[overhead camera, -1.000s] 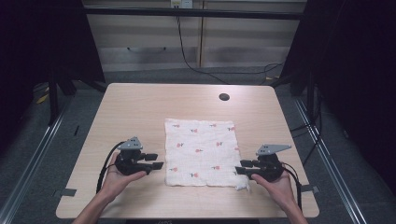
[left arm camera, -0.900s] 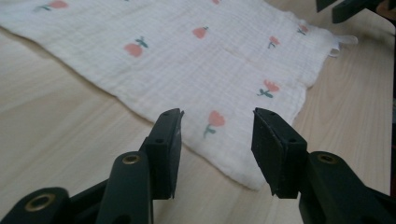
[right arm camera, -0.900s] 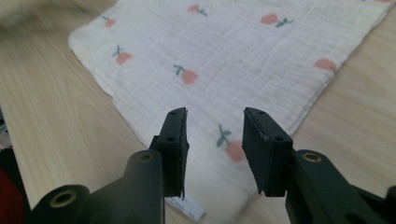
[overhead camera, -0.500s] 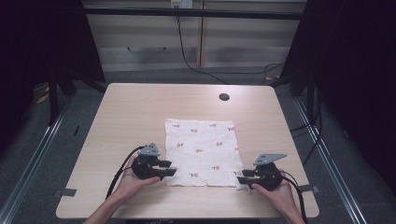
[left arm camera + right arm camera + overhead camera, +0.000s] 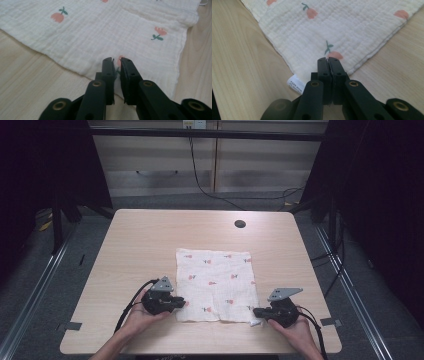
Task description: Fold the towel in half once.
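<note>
Currently, status by item:
Cloth (image 5: pixel 216 285): lies flat on the table (image 5: pixel 140 245), at its near middle; long axis runs from the person's edge toward the far edge.
Left gripper (image 5: pixel 181 303): at the near left corner; jaws have just been closing, a narrow gap remains, cloth edge between the tips.
Right gripper (image 5: pixel 257 311): at the near right corner; jaws have just closed, clenched on the cloth.
Right gripper view: white label (image 5: pixel 296 85) at the corner, print unreadable.
High view: dark round hole (image 5: pixel 240 224) in the table beyond the cloth.
</note>
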Available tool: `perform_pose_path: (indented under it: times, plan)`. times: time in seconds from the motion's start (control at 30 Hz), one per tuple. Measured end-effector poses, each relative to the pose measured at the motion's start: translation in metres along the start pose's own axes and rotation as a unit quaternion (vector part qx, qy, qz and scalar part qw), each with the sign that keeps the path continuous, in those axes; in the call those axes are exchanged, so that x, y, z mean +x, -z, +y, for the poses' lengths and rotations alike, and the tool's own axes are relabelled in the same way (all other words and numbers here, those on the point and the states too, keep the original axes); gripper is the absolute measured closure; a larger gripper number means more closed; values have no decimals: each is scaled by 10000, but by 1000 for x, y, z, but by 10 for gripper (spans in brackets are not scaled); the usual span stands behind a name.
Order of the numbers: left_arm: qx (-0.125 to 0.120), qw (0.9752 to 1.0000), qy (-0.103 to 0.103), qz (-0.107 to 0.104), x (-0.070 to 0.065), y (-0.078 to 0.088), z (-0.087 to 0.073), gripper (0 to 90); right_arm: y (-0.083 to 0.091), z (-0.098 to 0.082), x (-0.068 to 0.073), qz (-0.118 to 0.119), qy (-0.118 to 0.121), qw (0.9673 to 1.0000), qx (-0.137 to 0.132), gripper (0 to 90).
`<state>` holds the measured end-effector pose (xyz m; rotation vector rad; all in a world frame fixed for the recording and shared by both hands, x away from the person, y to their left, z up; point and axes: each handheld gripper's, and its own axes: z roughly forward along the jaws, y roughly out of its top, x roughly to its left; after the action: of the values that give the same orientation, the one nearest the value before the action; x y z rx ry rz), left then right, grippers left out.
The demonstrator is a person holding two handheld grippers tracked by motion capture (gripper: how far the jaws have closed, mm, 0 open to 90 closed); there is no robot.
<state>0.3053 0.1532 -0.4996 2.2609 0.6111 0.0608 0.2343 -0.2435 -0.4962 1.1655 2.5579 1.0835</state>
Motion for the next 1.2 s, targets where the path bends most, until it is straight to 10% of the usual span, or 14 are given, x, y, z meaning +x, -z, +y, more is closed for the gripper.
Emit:
perform_pose_path:
  times: [0.43, 0.7, 1.0, 1.2]
  plan:
    - [4, 9999, 163, 16, -4, 24, -24, 877, -4, -1, 18, 379, 164, 9991, 14, 893]
    - [86, 9999, 40, -105, -19, 37, -38, 875, 0, -10, 53, 599, 421, 9972, 155, 891]
    - [58, 9995, 140, -286, -26, 44, -46, 860, 0, -10, 53, 662, 437, 9967, 189, 855]
    - [-301, 9986, 106, -410, -23, 48, -27, 695, 6, 7, 43, 708, 357, 9966, -210, 774]
